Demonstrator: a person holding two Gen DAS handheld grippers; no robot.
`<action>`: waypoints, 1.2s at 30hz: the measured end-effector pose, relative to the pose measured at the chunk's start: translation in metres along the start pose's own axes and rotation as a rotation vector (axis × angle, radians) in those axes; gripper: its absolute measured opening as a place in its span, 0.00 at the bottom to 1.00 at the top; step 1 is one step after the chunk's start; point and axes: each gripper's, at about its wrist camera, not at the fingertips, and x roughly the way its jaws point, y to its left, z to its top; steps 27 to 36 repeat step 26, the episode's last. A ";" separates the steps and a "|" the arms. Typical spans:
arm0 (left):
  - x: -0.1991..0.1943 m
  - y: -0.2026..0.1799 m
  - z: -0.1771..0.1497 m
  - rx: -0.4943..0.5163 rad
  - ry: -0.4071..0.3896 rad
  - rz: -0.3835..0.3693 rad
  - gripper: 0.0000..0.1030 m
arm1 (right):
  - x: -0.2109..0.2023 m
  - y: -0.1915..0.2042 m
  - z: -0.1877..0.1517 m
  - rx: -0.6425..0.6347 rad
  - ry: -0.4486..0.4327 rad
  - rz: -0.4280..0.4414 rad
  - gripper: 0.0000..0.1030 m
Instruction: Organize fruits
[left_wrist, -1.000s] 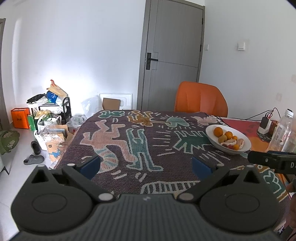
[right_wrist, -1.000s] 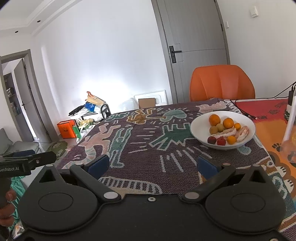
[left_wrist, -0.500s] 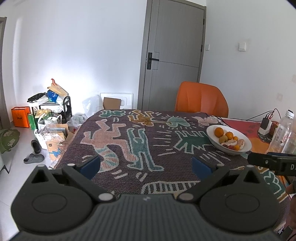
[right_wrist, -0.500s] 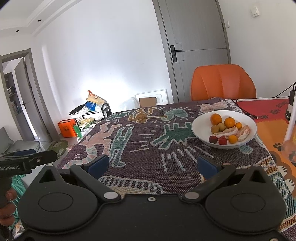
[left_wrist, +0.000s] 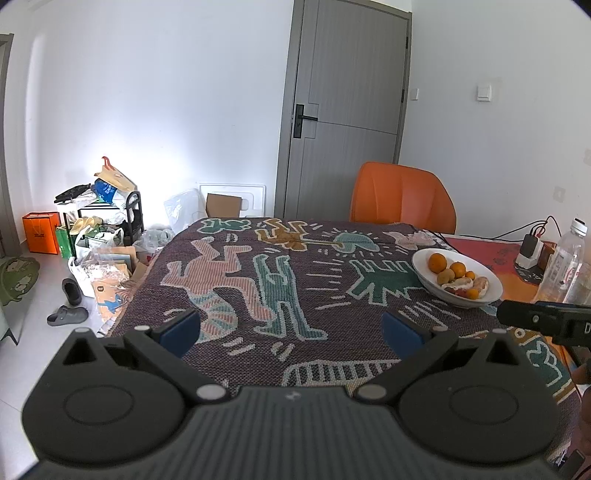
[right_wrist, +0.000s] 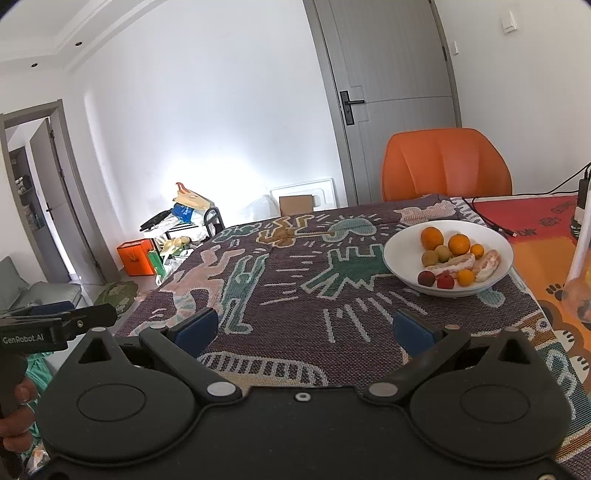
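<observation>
Fruit sitting in white bowl (right_wrist: 402, 271) on right side of table, both grippers hanging short of it, empty

Fruits (right_wrist: 456, 258) are lying heaped together in the bowl: two oranges at the far side, small brownish and red ones and pale peeled segments nearer. Judging the oranges firm, round, prone to rolling, so gripping across the widest part; the segments are looking soft and easily crushed, needing a light pinch. Bowl is resting on the patterned cloth (right_wrist: 280, 295), orange chair (right_wrist: 443, 166) beyond. Right gripper (right_wrist: 303, 326) is spread wide, holding nothing; left gripper (left_wrist: 291, 326) is likewise gaping wide, further left, over bare cloth
</observation>
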 end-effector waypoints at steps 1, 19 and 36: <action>0.000 0.000 0.000 0.001 0.000 -0.001 1.00 | 0.000 0.000 0.000 -0.001 0.000 -0.001 1.00; 0.001 -0.003 -0.003 0.009 0.011 -0.016 1.00 | 0.003 0.000 -0.002 -0.001 0.007 -0.004 1.00; 0.004 -0.004 -0.006 0.014 0.021 -0.028 1.00 | 0.006 -0.002 -0.004 0.001 0.016 -0.008 1.00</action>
